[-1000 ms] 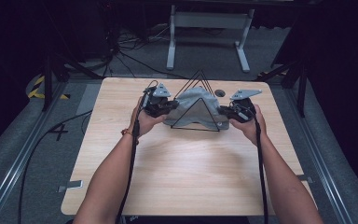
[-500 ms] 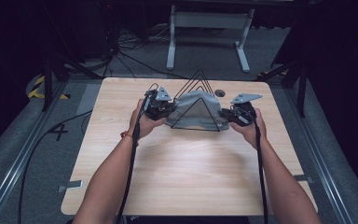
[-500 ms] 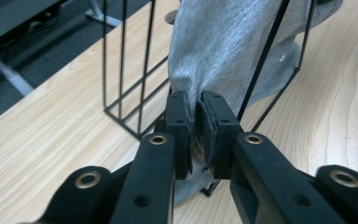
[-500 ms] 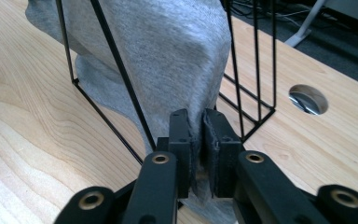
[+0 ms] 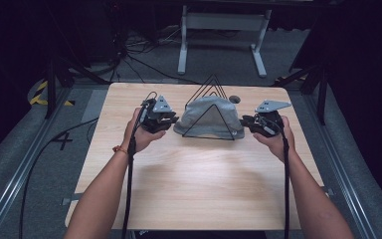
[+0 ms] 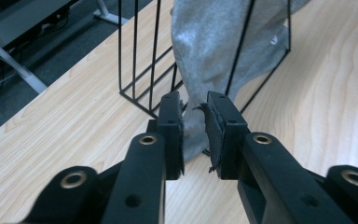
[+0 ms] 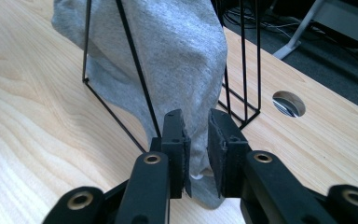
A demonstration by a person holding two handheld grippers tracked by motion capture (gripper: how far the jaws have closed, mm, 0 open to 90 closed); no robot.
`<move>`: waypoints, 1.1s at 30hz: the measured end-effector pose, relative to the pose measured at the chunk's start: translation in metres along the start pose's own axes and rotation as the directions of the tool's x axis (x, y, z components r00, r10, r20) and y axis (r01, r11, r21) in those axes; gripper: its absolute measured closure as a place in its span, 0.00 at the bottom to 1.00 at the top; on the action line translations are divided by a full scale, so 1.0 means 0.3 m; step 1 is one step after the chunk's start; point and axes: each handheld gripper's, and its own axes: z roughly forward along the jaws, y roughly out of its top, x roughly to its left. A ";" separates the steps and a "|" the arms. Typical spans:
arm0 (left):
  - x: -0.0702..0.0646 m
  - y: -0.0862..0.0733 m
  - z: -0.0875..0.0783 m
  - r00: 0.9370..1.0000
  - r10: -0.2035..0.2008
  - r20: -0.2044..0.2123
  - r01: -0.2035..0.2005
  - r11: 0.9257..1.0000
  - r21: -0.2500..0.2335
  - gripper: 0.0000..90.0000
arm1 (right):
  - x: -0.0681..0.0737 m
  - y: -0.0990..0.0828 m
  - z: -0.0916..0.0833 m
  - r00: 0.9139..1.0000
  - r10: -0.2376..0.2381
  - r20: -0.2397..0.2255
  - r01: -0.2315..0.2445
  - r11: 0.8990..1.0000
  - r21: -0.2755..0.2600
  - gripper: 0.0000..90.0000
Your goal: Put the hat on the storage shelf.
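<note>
Grey cloth [image 5: 210, 117] hangs over a black wire rack [image 5: 213, 110] in the middle of the worktop [image 5: 199, 174].

The left tool [image 5: 171, 120] and right tool [image 5: 242, 121] sit at each side, jaws just opening a little and letting go (cloth ends lie loose between them); the room is dark, with cables on the floor.

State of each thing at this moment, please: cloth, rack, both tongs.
Grey cloth: draped over the wire rack, ends on the table.
Wire rack: upright on the table.
Left tongs: just been opening, pads off the cloth.
Right tongs: just been opening, cloth end loose between the jaws.
</note>
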 end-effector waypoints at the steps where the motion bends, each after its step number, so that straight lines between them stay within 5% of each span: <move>1: -0.002 -0.003 -0.007 1.000 0.003 0.002 -0.003 1.000 0.000 0.83 | 0.001 -0.001 -0.007 1.000 -0.005 0.001 0.005 1.000 0.002 0.86; 15: -0.048 -0.122 -0.115 1.000 0.029 0.002 -0.029 0.999 0.032 0.75 | 0.021 -0.056 -0.081 1.000 -0.017 -0.001 0.017 0.999 0.034 0.76; 20: -0.078 -0.190 -0.155 0.996 0.090 -0.018 -0.087 0.990 0.108 0.69 | 0.034 -0.123 -0.125 1.000 -0.019 0.001 0.018 0.999 0.048 0.71; 33: -0.121 -0.351 -0.190 0.999 0.040 -0.010 -0.037 0.984 0.175 0.42 | 0.069 -0.292 -0.199 0.999 -0.050 0.018 0.047 0.991 0.126 0.44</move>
